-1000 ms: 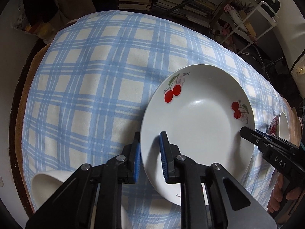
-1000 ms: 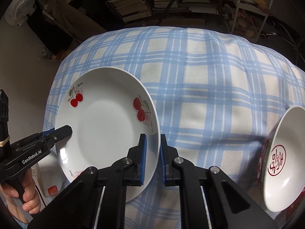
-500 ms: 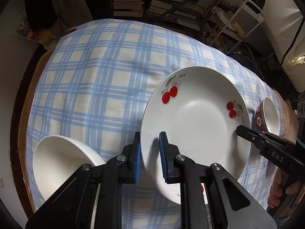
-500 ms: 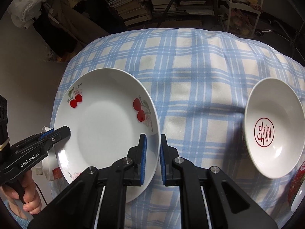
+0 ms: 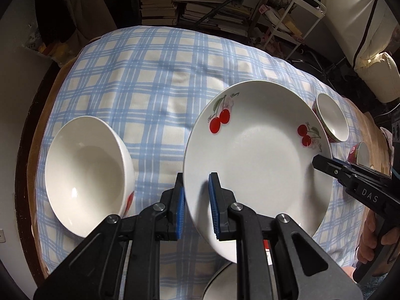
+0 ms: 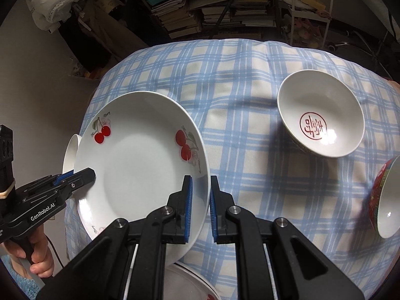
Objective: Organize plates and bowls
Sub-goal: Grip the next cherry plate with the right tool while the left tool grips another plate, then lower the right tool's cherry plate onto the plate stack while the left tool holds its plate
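A white plate with red cherries [image 5: 257, 155] hangs above the blue checked tablecloth [image 5: 150, 75], held at both sides. My left gripper [image 5: 196, 177] is shut on its left rim, with one blue pad above the rim and one below. My right gripper [image 6: 200, 180] is shut on the opposite rim of the plate [image 6: 140, 165]. Each gripper shows in the other's view: the right gripper [image 5: 322, 162] and the left gripper [image 6: 87, 172]. A plain white bowl [image 5: 85, 175] sits on the cloth to the left. Two bowls with red outsides [image 6: 322, 120] [image 6: 385, 200] stand to the right.
Another plate [image 6: 190, 285] lies under the held one, mostly hidden by my fingers. Stacked books [image 5: 160, 5] and a white wire cart [image 5: 300, 20] stand beyond the table's far edge. A person's hand [image 6: 37, 257] grips the left handle.
Both grippers have risen and pulled back with the plate between them. More of the table shows now, and the white bowl and the red bowls have come into full view.
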Available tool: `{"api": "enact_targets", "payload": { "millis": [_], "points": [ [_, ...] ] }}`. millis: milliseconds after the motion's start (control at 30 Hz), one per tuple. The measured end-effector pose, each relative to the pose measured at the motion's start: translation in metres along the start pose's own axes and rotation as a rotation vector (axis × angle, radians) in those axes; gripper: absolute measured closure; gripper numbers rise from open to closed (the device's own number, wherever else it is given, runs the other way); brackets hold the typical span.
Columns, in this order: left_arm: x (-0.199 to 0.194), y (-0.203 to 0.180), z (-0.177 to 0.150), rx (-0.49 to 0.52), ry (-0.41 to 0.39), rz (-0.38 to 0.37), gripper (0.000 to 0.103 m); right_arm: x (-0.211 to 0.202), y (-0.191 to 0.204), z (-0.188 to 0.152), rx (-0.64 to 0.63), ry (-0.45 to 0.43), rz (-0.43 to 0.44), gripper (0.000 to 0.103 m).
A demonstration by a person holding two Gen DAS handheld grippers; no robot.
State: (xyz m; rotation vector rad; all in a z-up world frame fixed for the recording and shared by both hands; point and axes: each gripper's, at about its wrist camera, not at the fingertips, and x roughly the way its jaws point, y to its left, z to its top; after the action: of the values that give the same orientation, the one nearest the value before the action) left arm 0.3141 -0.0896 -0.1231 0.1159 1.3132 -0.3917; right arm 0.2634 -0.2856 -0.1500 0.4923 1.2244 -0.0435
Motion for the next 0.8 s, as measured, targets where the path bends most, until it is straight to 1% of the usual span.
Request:
{"api": "enact_targets", "payload": {
  "millis": [67, 200, 333, 400, 500, 600, 800],
  "points": [
    [-0.006, -0.005, -0.012, 0.006, -0.002, 0.008, 0.085, -0.007, 0.0, -0.01, -0.004, -0.005, 0.006, 0.089],
    [-0.021, -0.009, -0.039, 0.006, -0.012, -0.001, 0.085, -0.022, -0.001, -0.032, -0.011, -0.021, 0.017, 0.089],
    [-0.03, -0.014, -0.064, 0.03, -0.02, -0.011, 0.085, -0.035, 0.003, -0.053, -0.059, -0.041, -0.027, 0.089],
    [-0.035, -0.015, -0.077, 0.017, -0.029, -0.022, 0.085, -0.04, 0.001, -0.063, -0.05, -0.046, -0.021, 0.089],
    [-0.034, -0.013, -0.094, -0.014, -0.02, -0.043, 0.085, -0.045, -0.001, -0.076, -0.051, -0.05, -0.012, 0.089],
    [-0.035, -0.014, -0.112, -0.02, -0.022, -0.028, 0.085, -0.048, 0.001, -0.093, -0.062, -0.048, -0.007, 0.089],
    [-0.042, -0.01, -0.144, -0.044, -0.035, -0.024, 0.085, -0.047, 0.004, -0.117, -0.075, -0.03, 0.002, 0.089]
  ]
}}
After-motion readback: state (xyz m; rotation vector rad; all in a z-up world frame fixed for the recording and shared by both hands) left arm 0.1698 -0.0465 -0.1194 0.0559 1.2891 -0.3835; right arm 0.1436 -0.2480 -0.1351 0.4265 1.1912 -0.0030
